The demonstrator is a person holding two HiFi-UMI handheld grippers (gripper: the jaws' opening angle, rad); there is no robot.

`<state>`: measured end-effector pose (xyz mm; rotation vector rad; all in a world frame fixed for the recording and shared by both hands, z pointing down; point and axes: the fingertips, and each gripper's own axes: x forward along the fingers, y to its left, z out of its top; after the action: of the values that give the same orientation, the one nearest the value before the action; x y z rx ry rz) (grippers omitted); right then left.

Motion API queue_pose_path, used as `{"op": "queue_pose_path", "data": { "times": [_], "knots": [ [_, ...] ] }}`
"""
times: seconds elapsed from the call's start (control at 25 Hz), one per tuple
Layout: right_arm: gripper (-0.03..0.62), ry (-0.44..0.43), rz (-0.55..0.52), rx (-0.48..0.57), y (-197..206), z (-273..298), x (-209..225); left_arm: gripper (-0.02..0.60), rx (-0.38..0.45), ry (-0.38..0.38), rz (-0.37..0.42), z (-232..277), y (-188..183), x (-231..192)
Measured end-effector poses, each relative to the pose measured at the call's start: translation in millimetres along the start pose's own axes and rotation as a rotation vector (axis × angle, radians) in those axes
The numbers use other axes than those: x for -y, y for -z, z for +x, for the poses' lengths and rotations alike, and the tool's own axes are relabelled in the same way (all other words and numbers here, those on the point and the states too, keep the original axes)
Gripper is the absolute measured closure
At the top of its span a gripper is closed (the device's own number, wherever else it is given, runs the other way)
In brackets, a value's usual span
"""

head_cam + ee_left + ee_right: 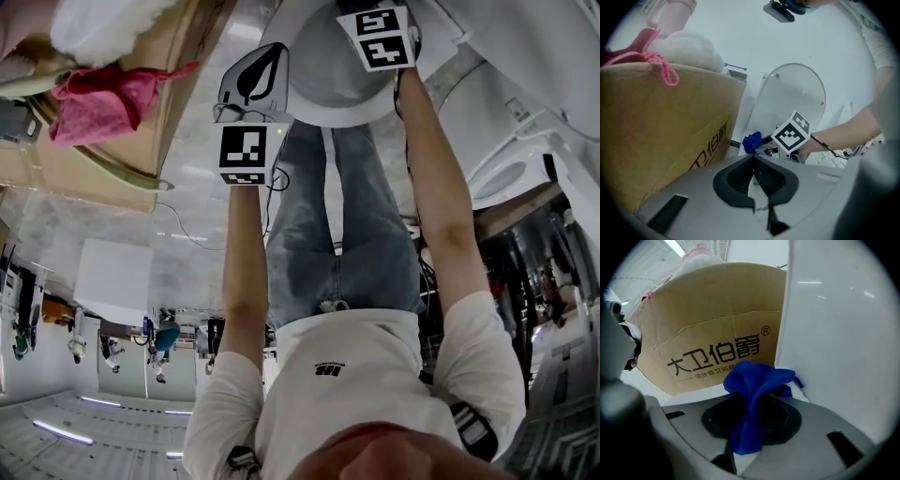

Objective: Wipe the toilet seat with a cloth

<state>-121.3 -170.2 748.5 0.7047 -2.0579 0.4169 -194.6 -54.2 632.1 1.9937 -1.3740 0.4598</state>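
- Between the jaws of the right claw (752, 420) sits the blue cloth (757, 380), pinched near its middle; a bunched tuft stands out ahead of the tips and a short tail hangs back beneath them
- Just right of that tuft rises a smooth white face of the toilet (839, 333); the cloth's edge looks to be touching it or just beside it, and I cannot tell which, nor whether this face is the seat or the lid
- Ahead and left of the right claw stands a cardboard box (712, 324), near but apart from the cloth
- The cloth looks soft, light and limp, so it should fold under any push; the mid-cloth pinch suits it, though only a small tuft is free, and a hard press may bring the jaw tips onto the glazed surface
- That surface looks hard and slick, so the cloth should slide easily
- The left claw (754, 176) has its jaws together with nothing between them; the cloth lies ahead of it and apart, below the raised lid (792, 98)
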Motion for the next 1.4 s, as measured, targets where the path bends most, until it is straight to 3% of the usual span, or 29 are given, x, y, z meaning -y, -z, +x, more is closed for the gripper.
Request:
{"op": "queue_pose_path", "data": {
  "times": [0.44,1.4],
  "knots": [
    [0.5,-0.118,-0.101,-0.014,-5,12,-56,0.571,-0.001,-0.073,-0.059,-32,29,-16],
    [0.5,-0.267,-0.198,-0.052,38,-6,-161,0.571,0.007,-0.191,-0.16,-87,88,-16]
  ]
}}
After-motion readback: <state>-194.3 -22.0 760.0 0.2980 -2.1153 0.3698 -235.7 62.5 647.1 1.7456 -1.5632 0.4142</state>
